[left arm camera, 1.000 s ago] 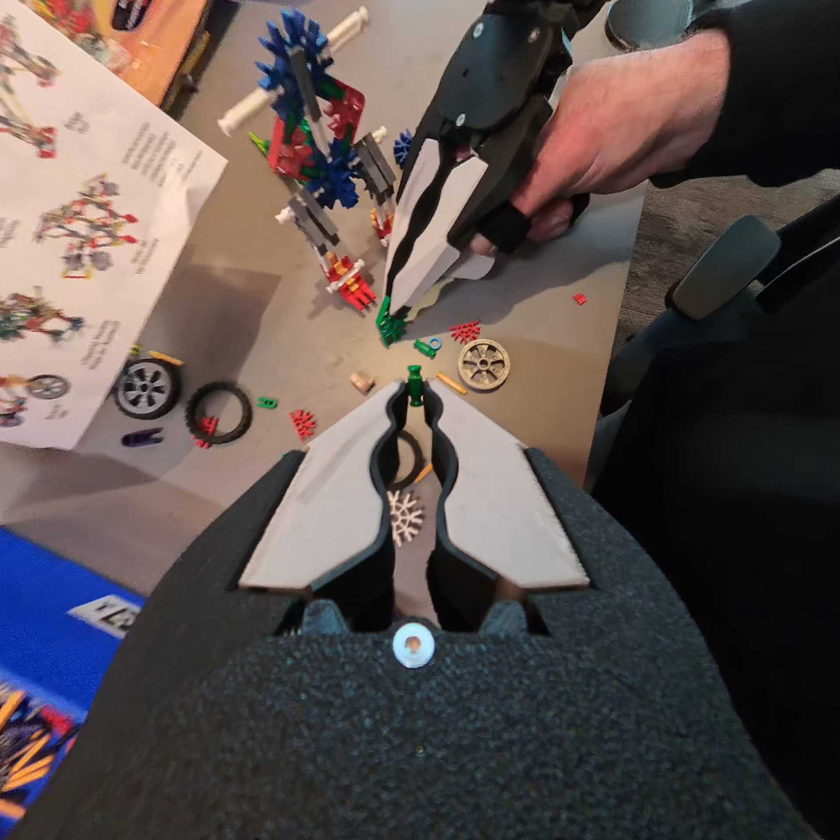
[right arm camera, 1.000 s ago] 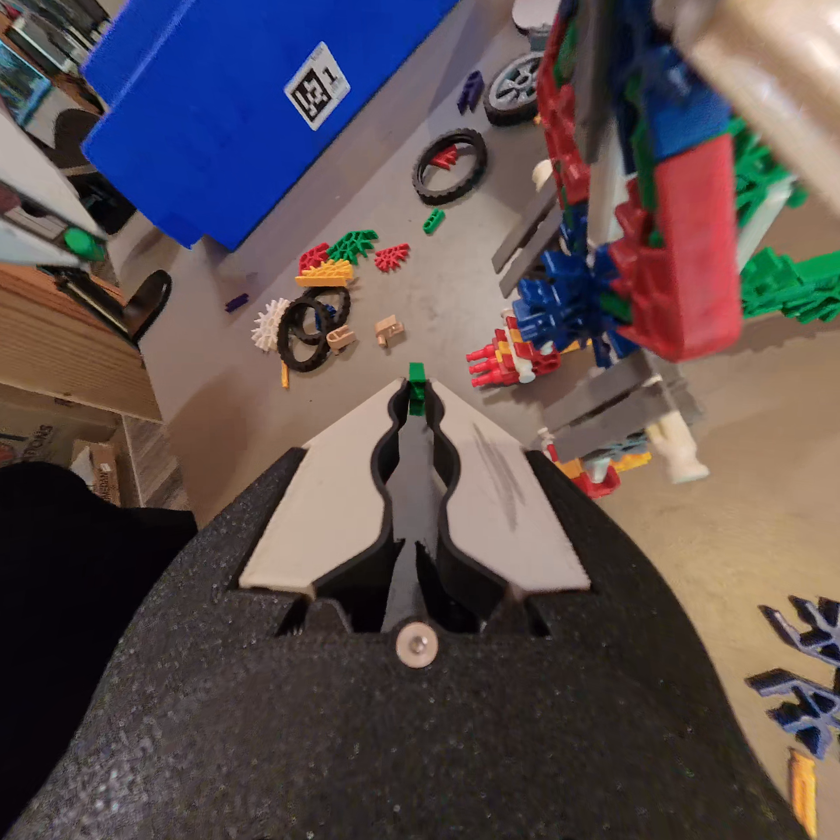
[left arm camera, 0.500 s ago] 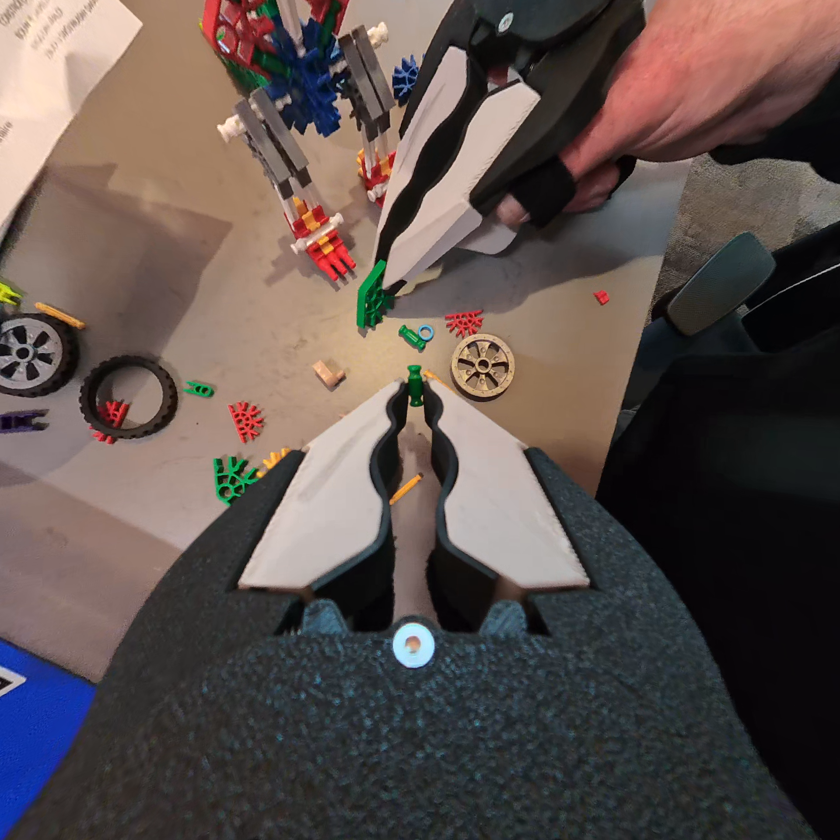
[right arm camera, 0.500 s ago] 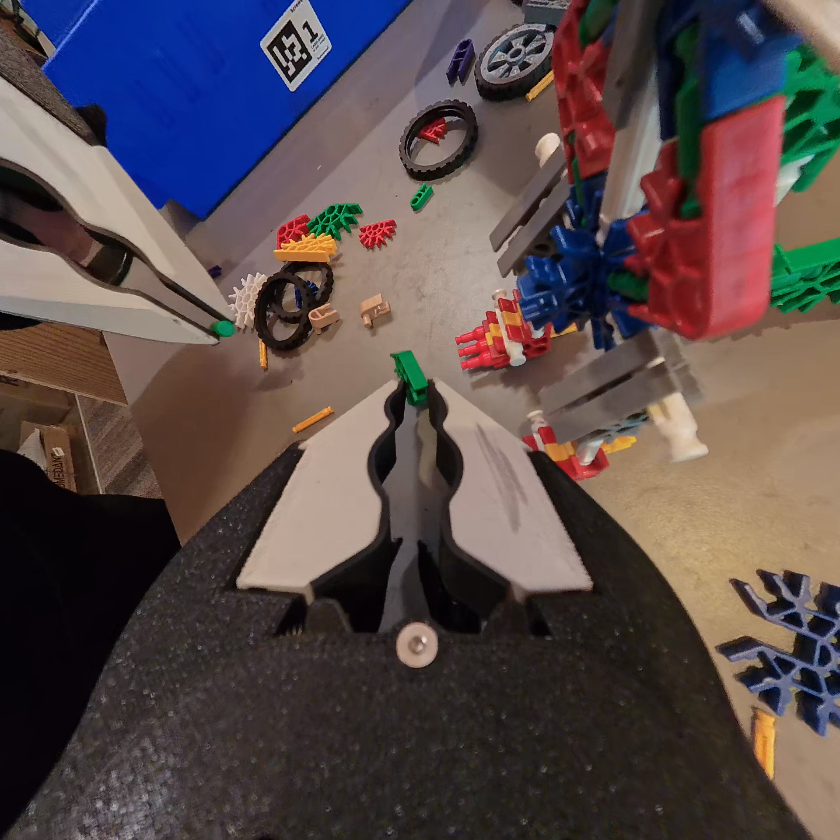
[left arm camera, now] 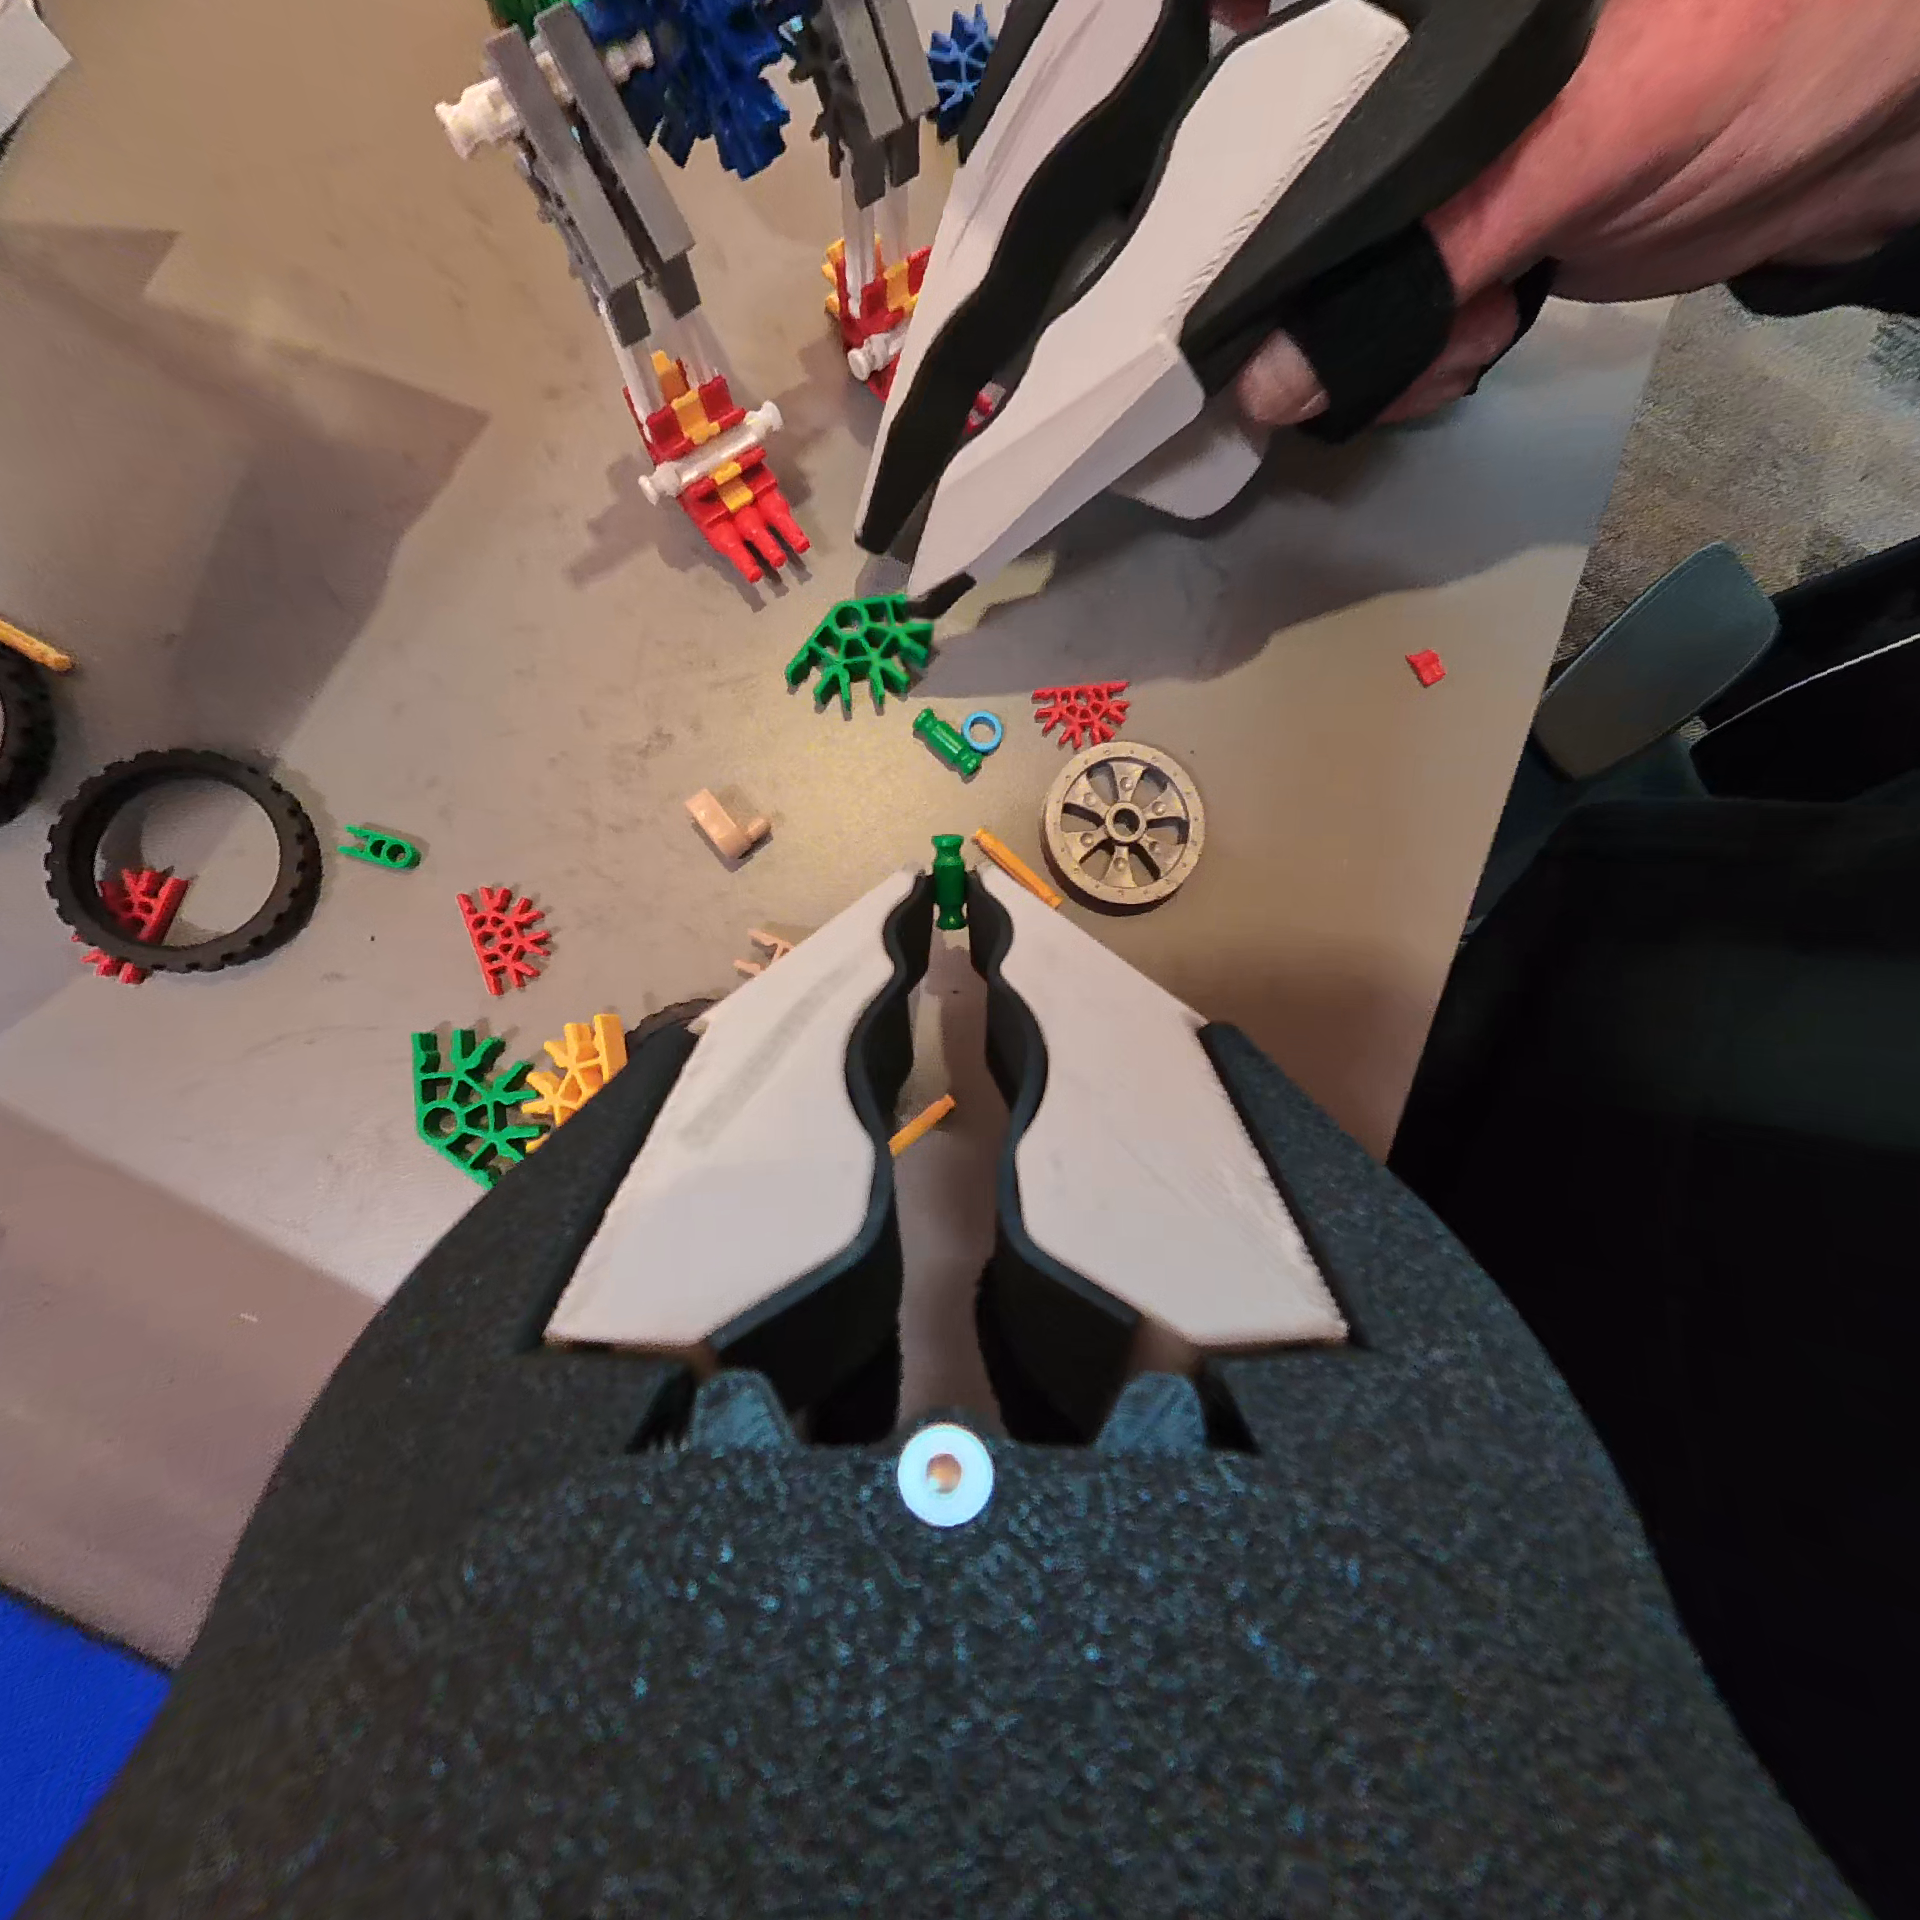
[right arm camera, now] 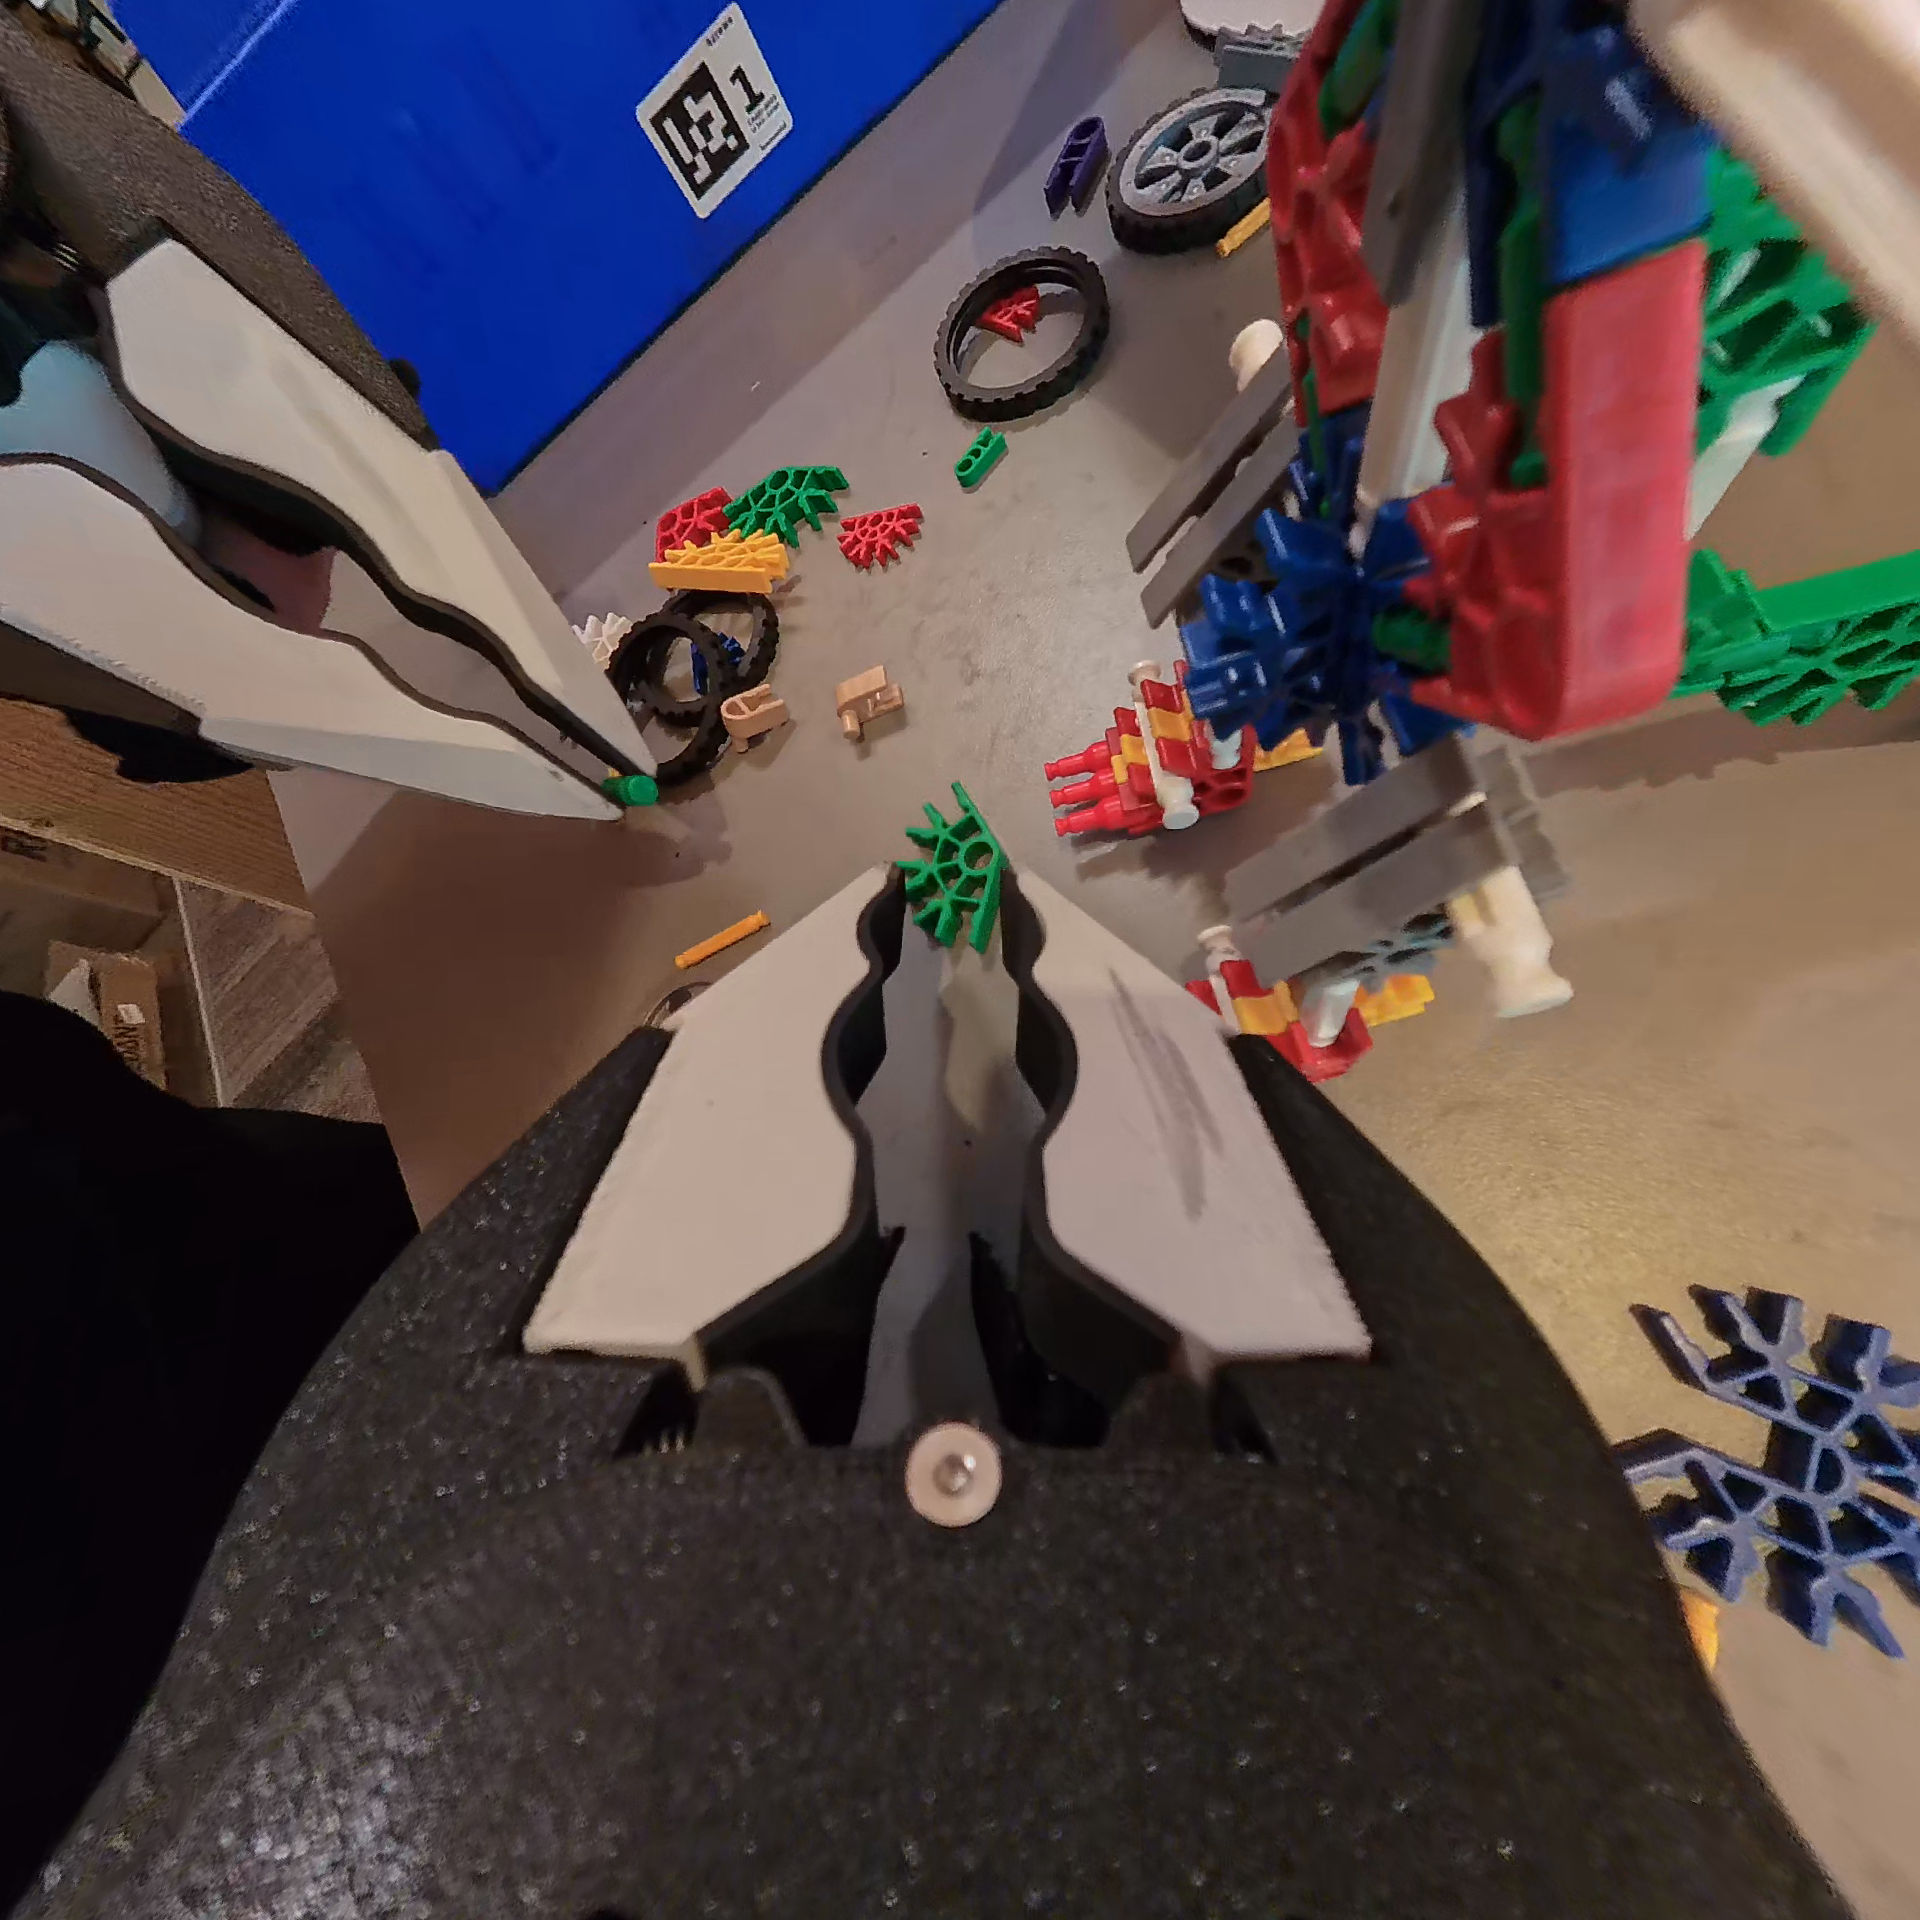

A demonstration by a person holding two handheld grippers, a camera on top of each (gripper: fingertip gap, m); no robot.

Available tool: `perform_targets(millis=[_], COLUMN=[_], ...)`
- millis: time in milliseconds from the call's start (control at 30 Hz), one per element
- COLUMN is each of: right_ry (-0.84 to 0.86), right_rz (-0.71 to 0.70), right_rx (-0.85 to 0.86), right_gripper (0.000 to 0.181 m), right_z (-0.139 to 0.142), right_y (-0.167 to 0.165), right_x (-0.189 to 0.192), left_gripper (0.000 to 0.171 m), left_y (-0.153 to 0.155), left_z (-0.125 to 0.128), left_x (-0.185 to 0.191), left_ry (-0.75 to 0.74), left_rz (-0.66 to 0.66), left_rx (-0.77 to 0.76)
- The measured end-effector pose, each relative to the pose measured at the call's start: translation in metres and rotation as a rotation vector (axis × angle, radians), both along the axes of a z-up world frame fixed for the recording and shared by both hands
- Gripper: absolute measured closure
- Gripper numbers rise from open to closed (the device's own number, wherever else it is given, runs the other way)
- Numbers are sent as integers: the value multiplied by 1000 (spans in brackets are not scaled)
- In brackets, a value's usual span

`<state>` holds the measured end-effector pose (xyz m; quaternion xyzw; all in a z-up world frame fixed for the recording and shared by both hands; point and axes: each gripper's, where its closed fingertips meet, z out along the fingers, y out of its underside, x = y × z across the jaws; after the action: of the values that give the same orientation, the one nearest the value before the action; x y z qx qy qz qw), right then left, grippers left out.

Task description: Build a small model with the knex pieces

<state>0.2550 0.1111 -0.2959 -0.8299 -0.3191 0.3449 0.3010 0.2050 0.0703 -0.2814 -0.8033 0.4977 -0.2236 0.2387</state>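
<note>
Between my left gripper's (left arm camera: 948, 896) tips I have a short green rod (left arm camera: 948, 881) pinched, standing along the fingers above the grey table (left arm camera: 312, 499). My right gripper (right arm camera: 954, 902) is closed on a green fan-shaped connector (right arm camera: 954, 871), held by its edge just beside the red and yellow foot (right arm camera: 1138, 774) of the multicoloured model (right arm camera: 1507, 436). Near the left tips lie an orange rod (left arm camera: 1016, 868), a bronze spoked wheel (left arm camera: 1123, 826), a tan clip (left arm camera: 725, 824) and another green rod with a blue ring (left arm camera: 956, 738). Farther off I see a black tyre (left arm camera: 182, 862) around a red piece, red connectors (left arm camera: 502, 938) and a blue box (right arm camera: 499, 208) bearing a square code sticker.
</note>
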Motion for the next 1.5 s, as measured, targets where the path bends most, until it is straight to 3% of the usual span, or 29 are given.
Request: perform_targets(millis=[1067,1500], right_ry=[-27,-97], right_rz=[22,61], right_rx=[43,113], right_gripper=[164,164], right_z=[3,1], right_y=[-5,0], right_x=[16,1], left_gripper=[168,168], left_y=[20,29], left_z=[-19,-22], left_x=[5,16], left_ry=[-28,-21], left_rz=[82,55], left_rx=[-20,7])
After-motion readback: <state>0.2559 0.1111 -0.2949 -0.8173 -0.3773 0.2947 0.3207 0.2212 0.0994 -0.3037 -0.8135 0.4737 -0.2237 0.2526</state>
